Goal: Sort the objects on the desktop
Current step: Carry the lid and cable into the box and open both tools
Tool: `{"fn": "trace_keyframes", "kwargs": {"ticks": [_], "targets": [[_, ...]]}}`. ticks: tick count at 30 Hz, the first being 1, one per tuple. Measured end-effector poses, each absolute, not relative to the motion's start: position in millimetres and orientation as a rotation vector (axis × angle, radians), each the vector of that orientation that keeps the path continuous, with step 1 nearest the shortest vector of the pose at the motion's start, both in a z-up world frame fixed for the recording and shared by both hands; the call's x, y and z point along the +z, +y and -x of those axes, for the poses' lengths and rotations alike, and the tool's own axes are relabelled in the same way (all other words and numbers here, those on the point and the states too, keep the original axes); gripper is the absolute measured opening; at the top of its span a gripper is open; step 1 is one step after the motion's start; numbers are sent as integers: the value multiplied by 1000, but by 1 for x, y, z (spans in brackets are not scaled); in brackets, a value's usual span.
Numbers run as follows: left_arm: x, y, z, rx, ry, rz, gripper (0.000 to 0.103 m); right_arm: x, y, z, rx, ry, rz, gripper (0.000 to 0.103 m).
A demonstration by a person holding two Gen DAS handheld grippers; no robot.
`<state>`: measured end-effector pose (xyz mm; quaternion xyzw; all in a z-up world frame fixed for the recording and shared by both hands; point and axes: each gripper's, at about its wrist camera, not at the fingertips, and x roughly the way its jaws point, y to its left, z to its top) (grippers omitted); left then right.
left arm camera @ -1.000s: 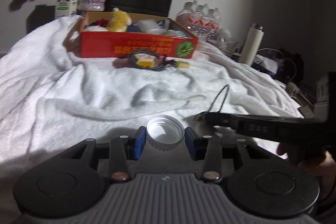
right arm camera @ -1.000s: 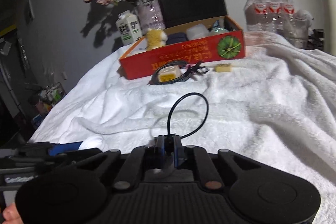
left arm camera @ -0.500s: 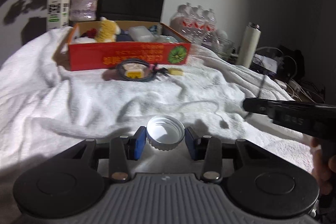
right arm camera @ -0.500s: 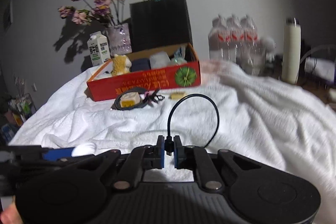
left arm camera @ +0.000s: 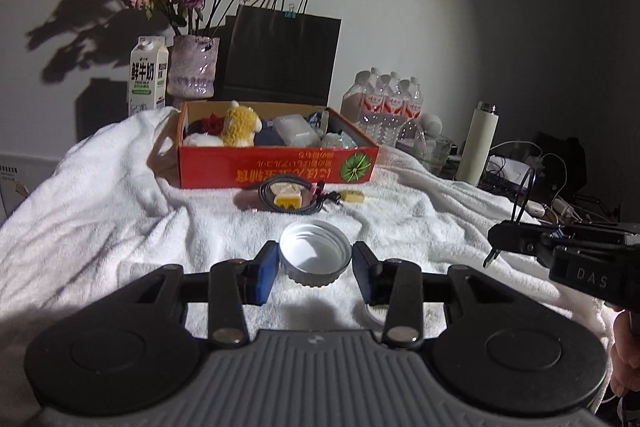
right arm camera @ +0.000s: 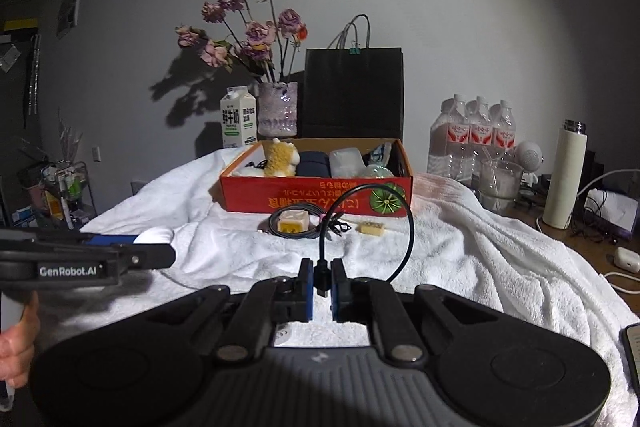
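The left gripper (left arm camera: 314, 264) pinches a white jar lid (left arm camera: 315, 257) by its ribbed rim, open side up, the blue pads pressed on either flank. The right gripper (right arm camera: 321, 283) has its jaws nearly together on the plug end of a short black cable (right arm camera: 404, 223), whose loop arcs up and over toward 1 o'clock and hangs free. Both are held off the white towel (left arm camera: 120, 211) that covers the worktop.

The red cardboard box (right arm camera: 316, 195) sits at 12 o'clock in both wrist views, well apart from the jaws and already holding a yellow plush toy (left arm camera: 240, 125) and other things; it looks like the place both pieces go (a judgement from the task, not something shown).

To do the carry well:
- Keep the lid level so it does not pivot out of its two-point hold.
- Clear the box's near wall before lowering.
- Mind the coiled cable (right arm camera: 294, 223) and small yellow block (right arm camera: 371, 227) lying just before the box.
- Bring the cable's loose loop over the rim first, then spread the jaws.
- Release one hand at a time, since the two grippers are close side by side.
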<state>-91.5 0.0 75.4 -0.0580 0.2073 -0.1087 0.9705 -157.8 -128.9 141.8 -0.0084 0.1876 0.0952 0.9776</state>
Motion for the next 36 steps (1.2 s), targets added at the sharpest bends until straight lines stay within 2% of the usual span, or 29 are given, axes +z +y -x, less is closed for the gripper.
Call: {"fn": "trace_keyframes", "kwargs": {"ticks": [9,18,20,22,27,32,36], "targets": [[125,29,12,-262,415,104,41,189,-138,104,329,348,100,7],[175,62,-173,-169,492,117,41,246,-153,-76,409,432,118,7],[174,60,-214,-180,539,136,41,250,-150,-151,405,523,100,7],[169,52,-252,-173,559,114,41,249,-148,-174,405,556,96,7],[142,39,-330,-136,650,128,41,221,-139,-294,379,756,57,7],[111,26,-379,-130,712,109,41,196,-131,-337,382,842,87,7],[100,23,-399,-112,724,108,48,175,-128,-363,387,878,78,12]]}}
